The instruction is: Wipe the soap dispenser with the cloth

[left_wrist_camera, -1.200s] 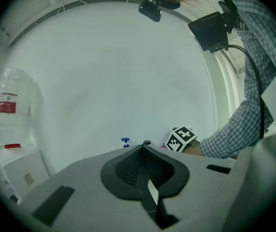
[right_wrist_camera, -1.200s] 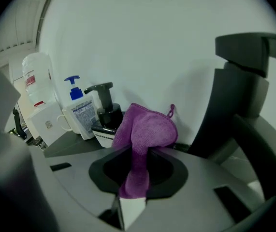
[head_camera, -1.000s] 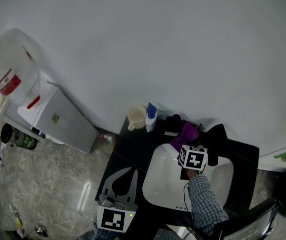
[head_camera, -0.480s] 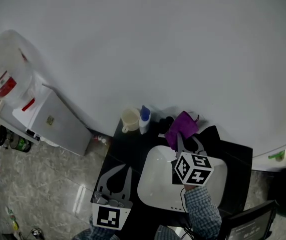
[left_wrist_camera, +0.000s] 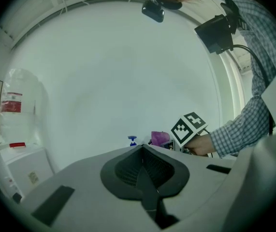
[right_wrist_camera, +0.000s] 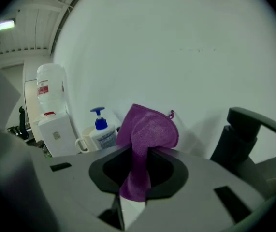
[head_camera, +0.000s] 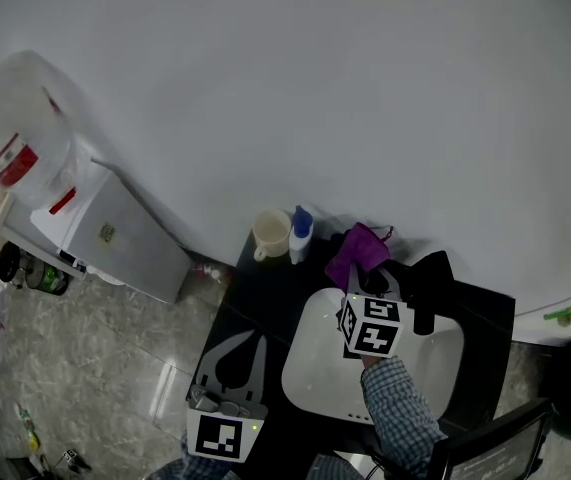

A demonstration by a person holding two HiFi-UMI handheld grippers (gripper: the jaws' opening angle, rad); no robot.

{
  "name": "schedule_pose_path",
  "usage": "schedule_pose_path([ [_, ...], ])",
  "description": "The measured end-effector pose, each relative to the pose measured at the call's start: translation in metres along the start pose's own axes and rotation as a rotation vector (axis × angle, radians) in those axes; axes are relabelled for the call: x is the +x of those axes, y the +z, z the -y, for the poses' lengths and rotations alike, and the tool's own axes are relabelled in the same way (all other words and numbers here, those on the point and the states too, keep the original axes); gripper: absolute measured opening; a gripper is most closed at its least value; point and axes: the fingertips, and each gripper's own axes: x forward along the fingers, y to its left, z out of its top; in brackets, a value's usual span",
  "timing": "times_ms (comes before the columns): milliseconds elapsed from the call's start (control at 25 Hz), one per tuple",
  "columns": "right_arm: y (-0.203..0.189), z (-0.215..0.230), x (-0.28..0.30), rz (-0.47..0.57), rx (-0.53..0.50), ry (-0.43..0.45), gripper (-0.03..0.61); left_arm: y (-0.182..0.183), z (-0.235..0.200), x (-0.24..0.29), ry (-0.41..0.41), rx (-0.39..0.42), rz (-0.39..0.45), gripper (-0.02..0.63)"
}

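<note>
Left gripper (head_camera: 248, 343) sits as before at 7 o'clock of the sink (head_camera: 305, 373), jaws pressed together, nothing between them. Soap dispenser (head_camera: 301, 234) stands upright at the sink's 11 o'clock, just beside a cream mug (head_camera: 271, 234); blue pump, white label, print too small to read. Purple cloth (head_camera: 357, 251) is now a little nearer the dispenser, at its 3 o'clock, apart from it. Right gripper (head_camera: 365, 280) is clenched on the cloth, over the sink's far rim.

The cloth (right_wrist_camera: 145, 139) covers the right gripper's (right_wrist_camera: 135, 175) jaw tips, and the gripper's body hides the base of the dispenser (right_wrist_camera: 101, 132) just left of the cloth. The dispenser's print is too small to read. The faucet (right_wrist_camera: 244, 134), to the gripper's right, runs out of the picture.
</note>
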Motion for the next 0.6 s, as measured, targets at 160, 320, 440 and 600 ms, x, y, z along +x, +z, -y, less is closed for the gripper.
schedule_pose_path([
  [160,-0.034,-0.002,0.007,-0.089,-0.061,-0.01,0.08,-0.004,-0.001,0.0,-0.004,0.02,-0.009,0.002],
  [320,-0.063,-0.003,0.014,-0.175,-0.093,-0.005,0.08,-0.007,0.001,0.0,-0.038,0.114,-0.028,0.002],
  [440,-0.073,-0.002,0.01,-0.216,-0.108,0.0,0.08,-0.009,0.002,-0.001,-0.031,0.083,-0.024,0.002],
  [600,-0.052,-0.013,-0.015,-0.178,-0.093,0.024,0.08,-0.008,0.002,0.002,-0.019,0.03,-0.011,0.002],
])
